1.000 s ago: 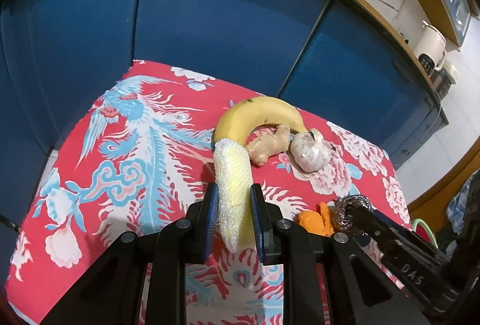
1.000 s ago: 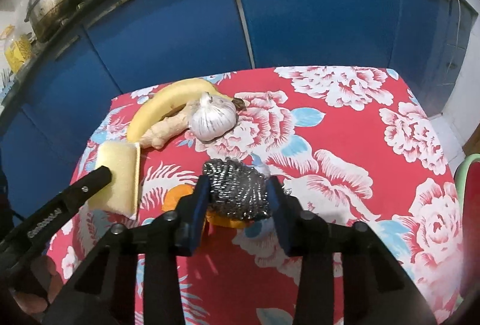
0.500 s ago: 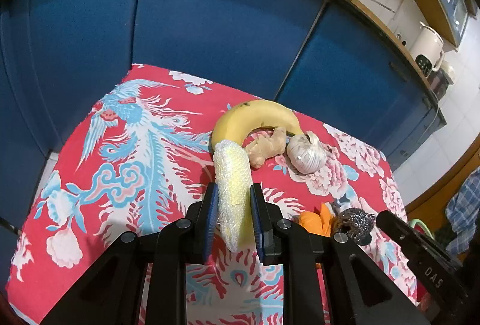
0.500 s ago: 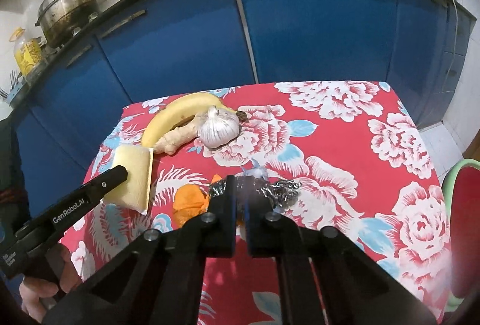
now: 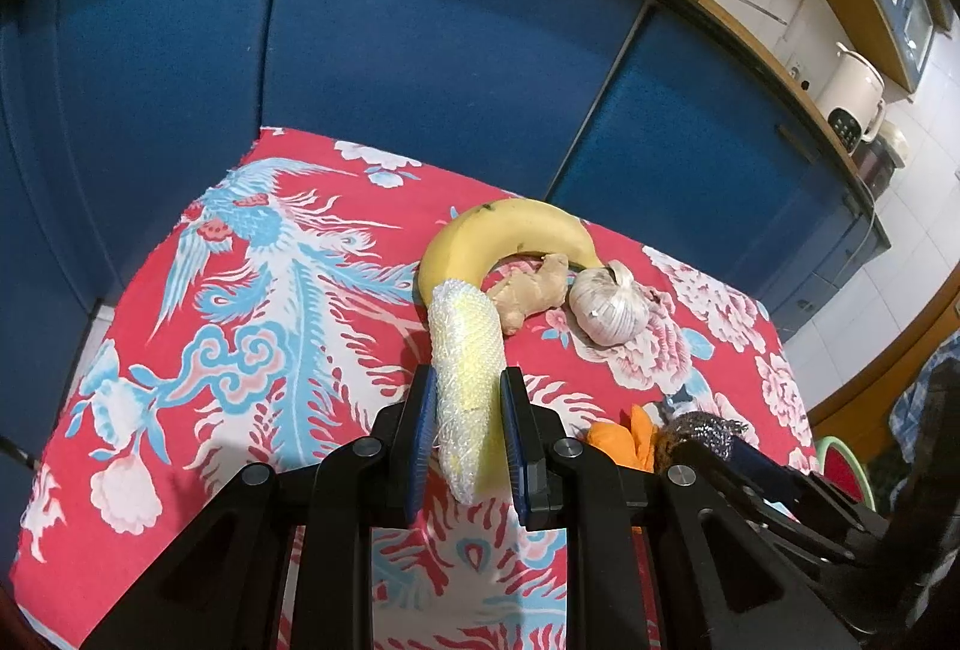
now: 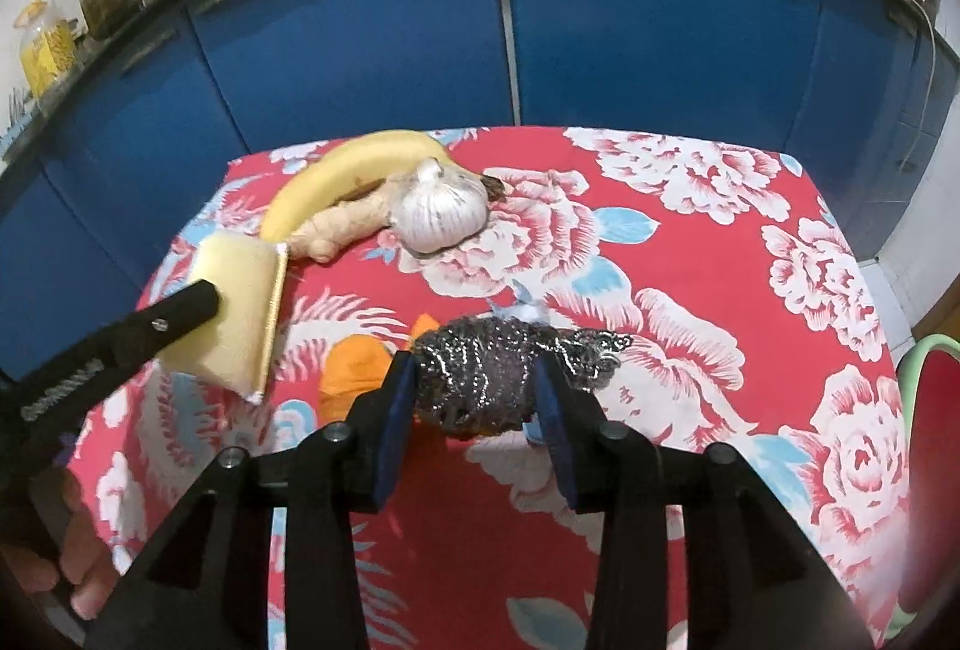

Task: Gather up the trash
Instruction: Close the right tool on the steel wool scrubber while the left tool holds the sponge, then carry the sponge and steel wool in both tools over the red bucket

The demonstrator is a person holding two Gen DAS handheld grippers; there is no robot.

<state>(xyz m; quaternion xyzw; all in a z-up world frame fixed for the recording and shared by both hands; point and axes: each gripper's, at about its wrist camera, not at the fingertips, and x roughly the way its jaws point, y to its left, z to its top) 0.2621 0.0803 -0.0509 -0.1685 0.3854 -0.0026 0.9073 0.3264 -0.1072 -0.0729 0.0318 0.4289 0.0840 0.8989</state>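
My left gripper (image 5: 465, 392) is shut on a yellow sponge in white mesh (image 5: 468, 368), held on edge just above the red flowered tablecloth (image 5: 288, 326). The right wrist view shows the same sponge (image 6: 240, 314) at the left. A steel wool scrubber (image 6: 480, 374) lies on the cloth between the jaws of my right gripper (image 6: 477, 386). Those jaws are opening and the scrubber fills the gap between them. A loose strand trails off to its right. An orange scrap (image 6: 354, 368) lies against the scrubber's left side, and it also shows in the left wrist view (image 5: 624, 440).
A banana (image 5: 510, 230), a piece of ginger (image 5: 534, 290) and a garlic bulb (image 5: 609, 308) lie together at the far side of the cloth. Blue cabinet doors (image 5: 420, 50) stand close behind. A green-rimmed red thing (image 6: 924, 410) sits off the table's right edge. A hand (image 6: 78, 548) is at lower left.
My right gripper closed tight on the scrubber half a second ago and now stands wider around it. The scrubber looks more stretched. My left gripper and sponge stayed put.
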